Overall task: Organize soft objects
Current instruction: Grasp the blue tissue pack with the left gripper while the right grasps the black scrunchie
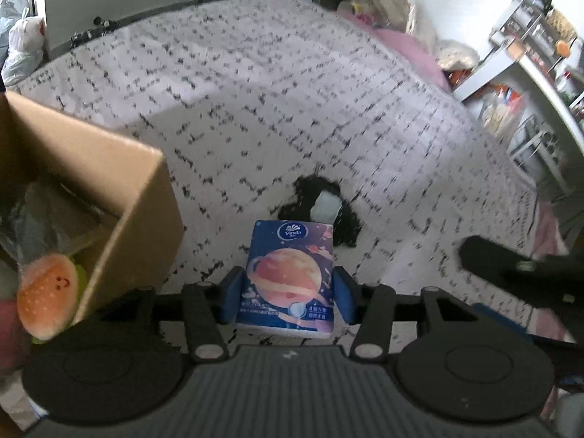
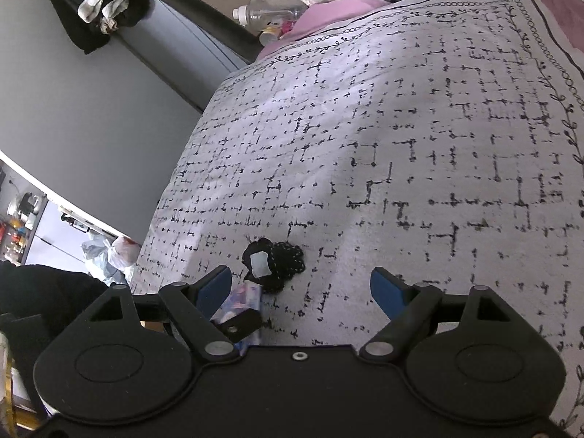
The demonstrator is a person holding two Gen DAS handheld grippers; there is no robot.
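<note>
The left tongs clamp the tissue pack just right of the cardboard box, likely for boxing, while the right tongs hang open, empty, over the bed.

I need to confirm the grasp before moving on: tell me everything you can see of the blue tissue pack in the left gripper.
The blue plastic-wrapped tissue pack is a soft rectangular packet printed with an orange ringed planet and a white Vinda logo. It stands upright between the left gripper's blue padded fingers, which press its two sides. It is above the white black-patterned bedspread, with the brown cardboard box to its left.
</note>
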